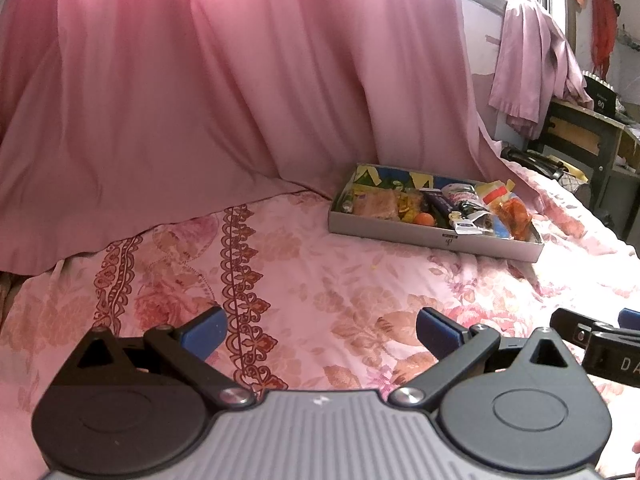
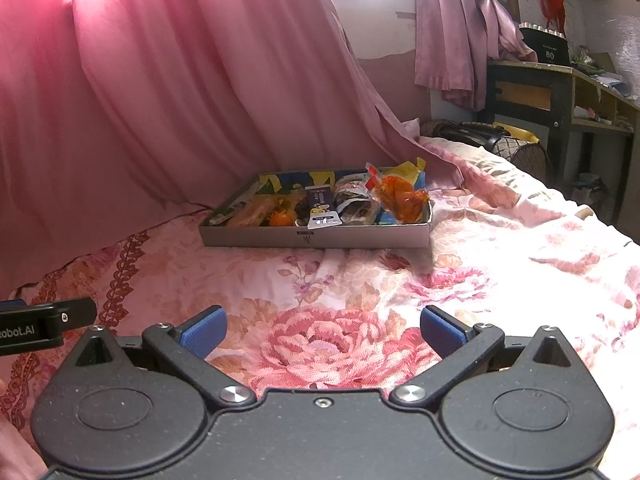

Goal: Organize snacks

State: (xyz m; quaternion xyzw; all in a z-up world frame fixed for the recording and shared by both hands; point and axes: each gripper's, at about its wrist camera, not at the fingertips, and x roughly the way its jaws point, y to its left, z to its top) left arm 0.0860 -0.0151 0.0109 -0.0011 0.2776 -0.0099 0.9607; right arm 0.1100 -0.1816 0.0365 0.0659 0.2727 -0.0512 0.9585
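Both grippers hovered low and level over the flowered bedspread (image 2: 320,280), side by side; the left gripper (image 1: 320,338) and right gripper (image 2: 322,334) each had fingers spread wide, holding nothing. The box (image 2: 316,236) of snacks (image 2: 396,200) sat farther off, near the pink curtain (image 1: 200,80)

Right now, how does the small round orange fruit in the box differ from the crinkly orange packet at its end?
The small round orange fruit is smooth, compact and sits low near the front wall; the crinkly orange packet is larger, irregular and rises above the rim at the right end. Both are orange and lie inside the shallow grey cardboard box.
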